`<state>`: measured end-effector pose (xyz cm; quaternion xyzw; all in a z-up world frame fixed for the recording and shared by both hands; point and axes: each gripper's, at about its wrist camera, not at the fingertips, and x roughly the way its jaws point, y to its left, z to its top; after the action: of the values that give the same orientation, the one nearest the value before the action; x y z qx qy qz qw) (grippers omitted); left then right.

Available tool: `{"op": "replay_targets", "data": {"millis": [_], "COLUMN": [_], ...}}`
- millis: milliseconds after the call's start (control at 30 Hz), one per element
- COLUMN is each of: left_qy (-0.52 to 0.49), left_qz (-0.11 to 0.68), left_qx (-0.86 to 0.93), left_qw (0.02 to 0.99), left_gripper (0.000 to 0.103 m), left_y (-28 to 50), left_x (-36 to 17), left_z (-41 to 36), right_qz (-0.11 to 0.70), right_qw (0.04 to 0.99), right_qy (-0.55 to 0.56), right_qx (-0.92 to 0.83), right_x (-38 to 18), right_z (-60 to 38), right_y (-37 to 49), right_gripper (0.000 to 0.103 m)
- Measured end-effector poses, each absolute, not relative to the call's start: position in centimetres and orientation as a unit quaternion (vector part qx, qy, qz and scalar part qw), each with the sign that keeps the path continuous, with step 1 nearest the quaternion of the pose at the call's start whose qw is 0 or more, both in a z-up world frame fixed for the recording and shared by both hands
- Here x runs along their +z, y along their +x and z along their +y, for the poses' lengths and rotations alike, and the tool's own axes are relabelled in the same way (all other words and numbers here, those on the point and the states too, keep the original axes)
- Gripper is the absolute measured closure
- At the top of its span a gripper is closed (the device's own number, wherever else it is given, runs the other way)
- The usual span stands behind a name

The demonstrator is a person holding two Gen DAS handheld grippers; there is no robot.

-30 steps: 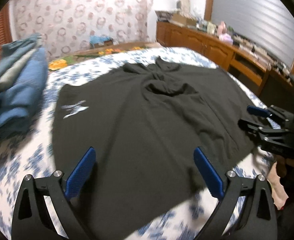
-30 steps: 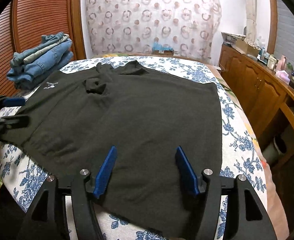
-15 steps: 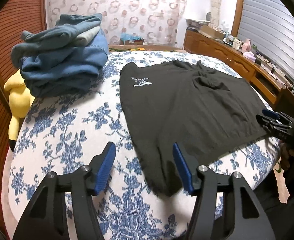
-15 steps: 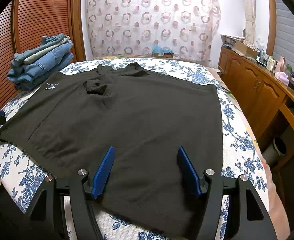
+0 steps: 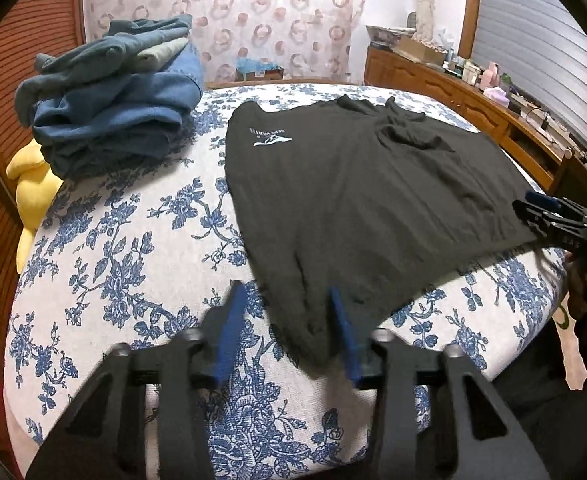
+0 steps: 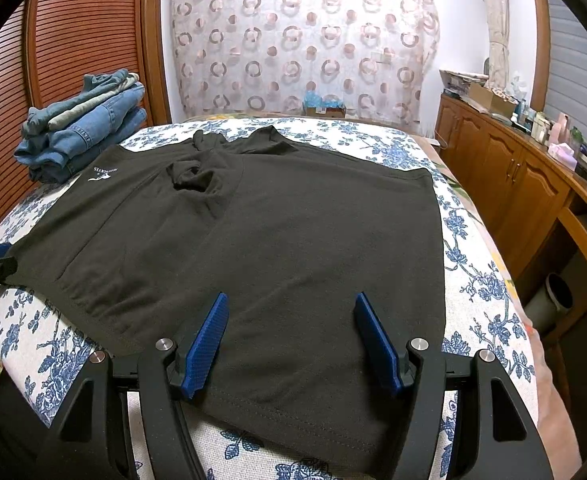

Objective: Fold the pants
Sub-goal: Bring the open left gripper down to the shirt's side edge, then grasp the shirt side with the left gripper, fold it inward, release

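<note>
Left gripper (image 5: 289, 334) straddles logo-printed black pants (image 5: 357, 200) corner.

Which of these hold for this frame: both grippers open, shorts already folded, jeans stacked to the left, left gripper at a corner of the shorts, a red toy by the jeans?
1. Both grippers are open. True: the left gripper and the right gripper both have their fingers apart.
2. The shorts are already folded. False: they lie spread flat on the bed.
3. Jeans are stacked to the left of the shorts. True.
4. The left gripper is at a near corner of the shorts. True: the corner lies between its fingers.
5. A red toy lies by the jeans. False: the toy is yellow.
</note>
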<state>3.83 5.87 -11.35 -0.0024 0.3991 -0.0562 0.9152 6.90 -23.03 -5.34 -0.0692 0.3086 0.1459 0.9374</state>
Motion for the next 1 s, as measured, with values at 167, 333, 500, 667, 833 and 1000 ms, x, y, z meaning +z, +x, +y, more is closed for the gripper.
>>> {"op": "replay_targets", "data": {"millis": [167,333,500,667,833,1000], "left_qy": [-0.001,-0.002,0.014,0.032,0.042,0.062], "left_qz": [0.395,0.378,0.357,0.345,0.341,0.331], "left_qx": [-0.082,-0.093,-0.112,-0.14,-0.169,-0.202], "left_qw": [0.915,0.921,0.927,0.927,0.924,0.92], "left_gripper": [0.095,0.097,0.098,0.099,0.099,0.099], "left_y": [4.6,5.1,6.3,7.8,9.1,10.3], "left_x": [-11.0,-9.7,-7.7,-6.5,-5.7,-4.5], "left_z": [5.2,4.9,3.2,0.6,-2.1,-5.9], "right_qz": [0.307,0.305,0.308,0.303,0.293,0.297], "right_qw": [0.938,0.939,0.937,0.938,0.943,0.942], "right_qy": [-0.066,-0.061,-0.043,-0.019,-0.016,-0.008], "right_qx": [0.146,0.148,0.158,0.169,0.158,0.159], "right_x": [-5.4,-5.6,-5.4,-4.9,-4.4,-4.5], "right_z": [-23.0,-23.2,-23.7,-24.9,-26.2,-27.0], "right_y": [7.0,7.1,7.4,7.0,6.7,6.7], "right_gripper": [0.035,0.035,0.035,0.035,0.035,0.035]}}
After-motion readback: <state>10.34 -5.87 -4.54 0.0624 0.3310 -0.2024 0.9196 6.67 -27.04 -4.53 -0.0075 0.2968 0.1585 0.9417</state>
